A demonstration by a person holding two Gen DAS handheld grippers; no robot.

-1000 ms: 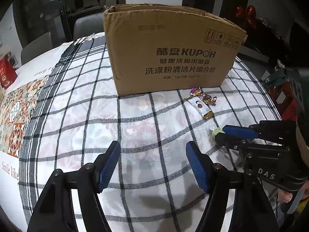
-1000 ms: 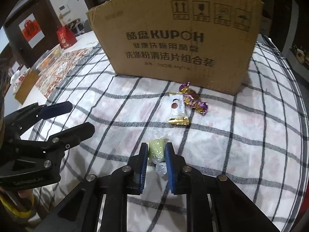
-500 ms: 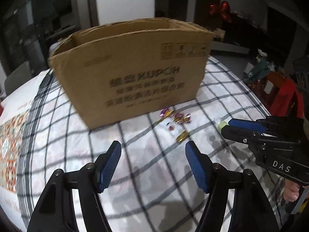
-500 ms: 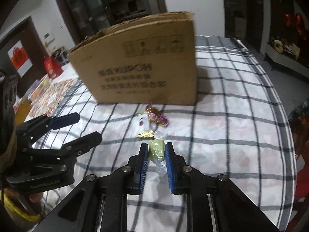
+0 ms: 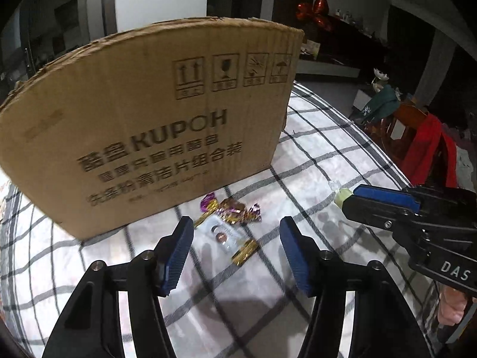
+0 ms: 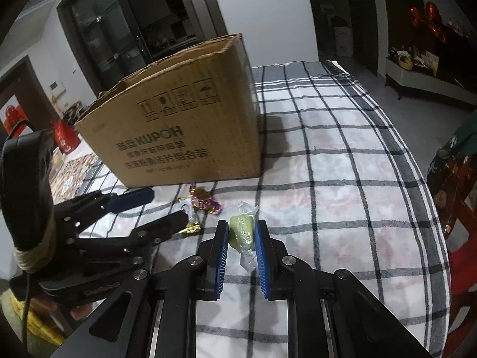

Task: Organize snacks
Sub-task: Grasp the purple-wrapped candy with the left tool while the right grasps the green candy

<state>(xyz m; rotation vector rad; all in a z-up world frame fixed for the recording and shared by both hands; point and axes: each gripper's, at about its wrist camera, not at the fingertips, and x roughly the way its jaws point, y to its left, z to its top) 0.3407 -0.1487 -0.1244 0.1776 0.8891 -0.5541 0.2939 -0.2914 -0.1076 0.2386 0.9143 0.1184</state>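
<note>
My right gripper (image 6: 241, 235) is shut on a pale green wrapped candy (image 6: 242, 232), held above the checked tablecloth; the candy also shows in the left wrist view (image 5: 342, 196). My left gripper (image 5: 235, 244) is open and empty, its jaws either side of a white snack packet with gold ends (image 5: 229, 240) and purple-gold wrapped candies (image 5: 234, 207). It also shows in the right wrist view (image 6: 162, 207), with the purple candies (image 6: 205, 201). An open-topped cardboard box (image 5: 143, 131) stands just behind them, seen too in the right wrist view (image 6: 179, 131).
The checked cloth (image 6: 342, 179) covers the table, whose right edge (image 6: 438, 208) curves away. A chair with red cloth (image 5: 429, 149) stands beyond that edge. A patterned mat (image 6: 74, 167) and a red bag (image 6: 64, 135) lie left of the box.
Both grippers have moved forward toward the box. The left gripper now frames the white packet and purple candies. The right gripper has lifted the green candy higher.
</note>
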